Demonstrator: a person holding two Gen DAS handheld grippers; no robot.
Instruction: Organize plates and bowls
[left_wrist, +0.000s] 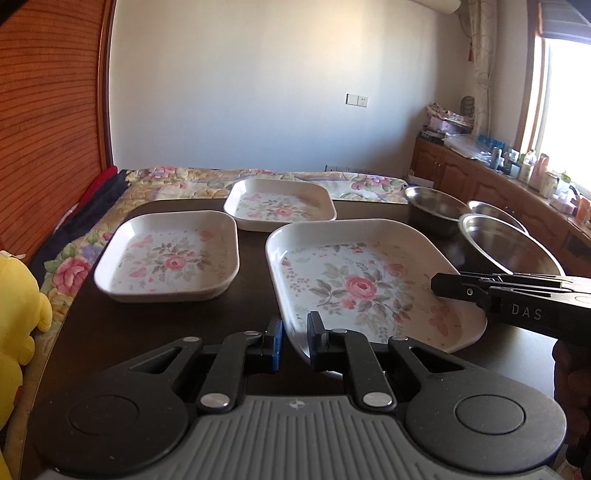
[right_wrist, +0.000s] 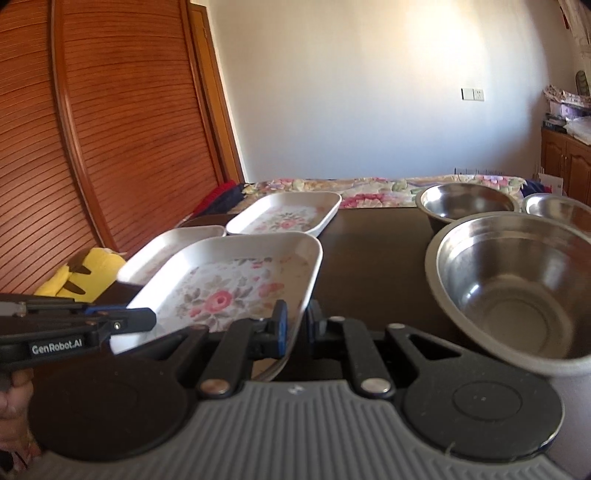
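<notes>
Where the left wrist camera looks out, three white floral plates sit on a dark table (left_wrist: 110, 325), each square with rounded corners, a raised rim and nothing in it. A smooth printed rose marks each middle. The large plate (left_wrist: 369, 284) lies nearest, the mid plate (left_wrist: 170, 254) to its left, the far plate (left_wrist: 280, 205) behind and between them. The left gripper (left_wrist: 295, 332) has its fingers set either side of the large plate's near rim, blue pad outside, dark finger over the inside; whether they press the rim or merely straddle it I cannot tell. The right gripper (left_wrist: 443, 286) reaches in from the right above the same plate's right edge. Three round steel bowls, shiny and bare inside, stand at the right: the near bowl (left_wrist: 517, 247), the back bowl (left_wrist: 436, 206) and the small bowl (left_wrist: 495, 214). A flowered quilt (left_wrist: 207, 181) lies beyond the table, a yellow plush toy (left_wrist: 18, 314) at left.

From the right wrist camera, the right gripper (right_wrist: 295, 325) straddles the large plate's (right_wrist: 229, 288) right rim, which looks tilted up off the table (right_wrist: 369, 258); a firm pinch cannot be confirmed. The left gripper (right_wrist: 140, 317) comes in from the left over the plate. The near bowl (right_wrist: 517, 288) fills the right, polished and empty, with the back bowl (right_wrist: 465, 203) and small bowl (right_wrist: 557, 208) behind. The far plate (right_wrist: 284, 214) and mid plate (right_wrist: 170, 243) lie beyond, beside a slatted wooden door (right_wrist: 92, 129).
</notes>
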